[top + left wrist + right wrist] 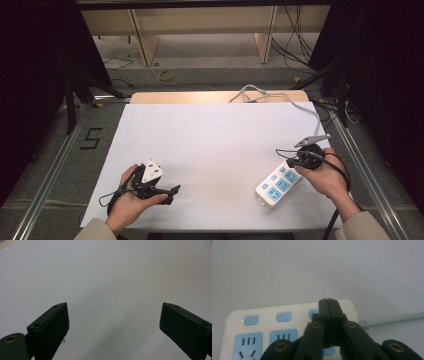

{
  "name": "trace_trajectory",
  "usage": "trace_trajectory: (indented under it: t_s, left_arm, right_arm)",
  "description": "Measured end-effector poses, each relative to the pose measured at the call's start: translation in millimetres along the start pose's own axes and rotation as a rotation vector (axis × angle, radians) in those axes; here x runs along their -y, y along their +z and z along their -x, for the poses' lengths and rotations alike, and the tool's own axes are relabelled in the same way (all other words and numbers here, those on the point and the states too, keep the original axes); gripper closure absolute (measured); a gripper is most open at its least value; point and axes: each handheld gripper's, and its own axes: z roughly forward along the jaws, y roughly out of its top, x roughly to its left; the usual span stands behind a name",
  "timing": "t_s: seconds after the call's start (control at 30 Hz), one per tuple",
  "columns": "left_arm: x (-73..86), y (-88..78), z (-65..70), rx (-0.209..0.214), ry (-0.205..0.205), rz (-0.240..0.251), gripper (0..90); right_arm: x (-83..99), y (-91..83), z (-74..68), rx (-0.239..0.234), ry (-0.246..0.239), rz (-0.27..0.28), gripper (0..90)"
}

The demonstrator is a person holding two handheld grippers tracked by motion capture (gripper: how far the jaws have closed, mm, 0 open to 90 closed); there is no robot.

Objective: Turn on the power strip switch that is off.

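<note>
white power strip [287, 327] with pale-blue sockets, perhaps two lit.

Power strip at right side of table, left gripper at near left, well apart.

White-and-blue plastic power strip [278, 185] lies on the white-covered table [210, 145], near the right front corner, set diagonally, cord end pointing toward the far right. Its grey cable [314, 116] runs back along the right edge and over the far edge. Black two-jaw right gripper [295, 162] sits over the strip's cord end, closed jaws above the switch button [313, 313] nearest the cable. Black two-jaw left gripper [174, 190] rests low over bare table at the near left, jaws pointing right toward the strip.
</note>
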Motion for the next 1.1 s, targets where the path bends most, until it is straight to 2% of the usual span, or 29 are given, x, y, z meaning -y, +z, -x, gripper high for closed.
trace_trajectory:
  t_s: [1.1]
  left_arm:
    - [-0.3, 0.2, 0.0, 0.002, 0.007, -0.005, 8.8]
  right_arm:
    - [-7.7, 14.5, -4.9, -0.006, -0.028, -0.059, 90.0]
